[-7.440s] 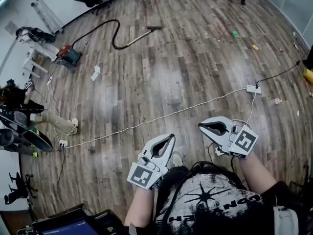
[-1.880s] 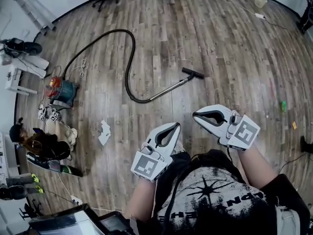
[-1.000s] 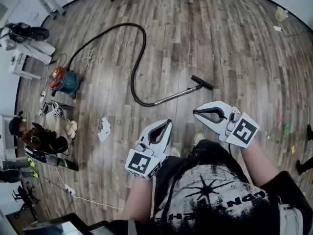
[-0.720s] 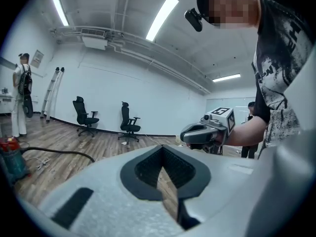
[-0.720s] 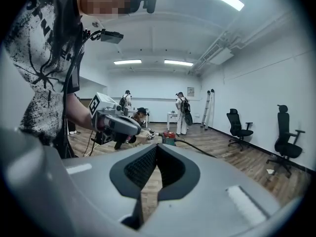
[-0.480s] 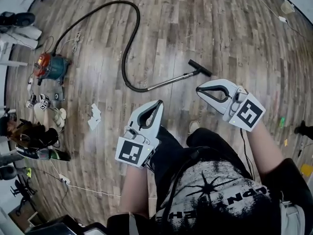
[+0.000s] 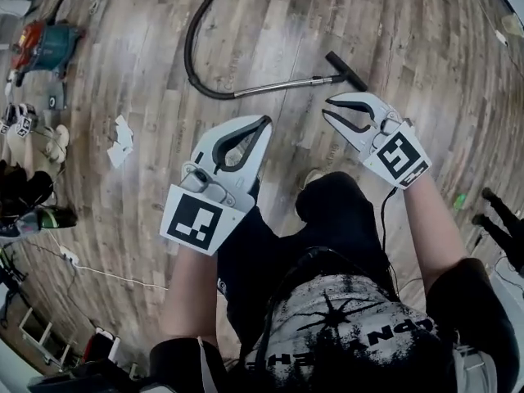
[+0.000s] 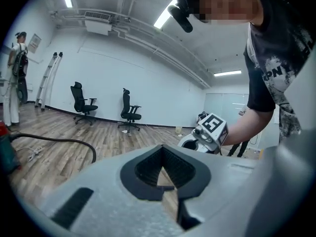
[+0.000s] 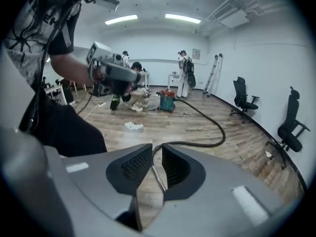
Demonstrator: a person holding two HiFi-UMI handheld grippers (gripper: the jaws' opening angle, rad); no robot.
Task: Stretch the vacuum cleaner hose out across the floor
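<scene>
Head view: the right gripper [image 7: 327, 107], jaws just parted on nothing, is aimed at the vacuum tube [image 7: 278, 86] for grasping; the left gripper [image 7: 264, 123] is held closed, empty.

The wood-plank floor [image 7: 426, 47] carries a black hose [image 7: 187, 51] lying in a deep curve. One end of the hose joins a metal tube [image 7: 282, 86] that lies flat and ends in a dark floor nozzle [image 7: 346, 70]. The red and teal vacuum cleaner [image 7: 45, 43] sits well apart near the left edge. Crumpled white paper [image 7: 121, 137] lies between the cleaner and the hose bend, a thin white cable [image 7: 115, 276] trails across the planks lower left, and two office chairs [image 8: 81, 104] stand by the far wall.
</scene>
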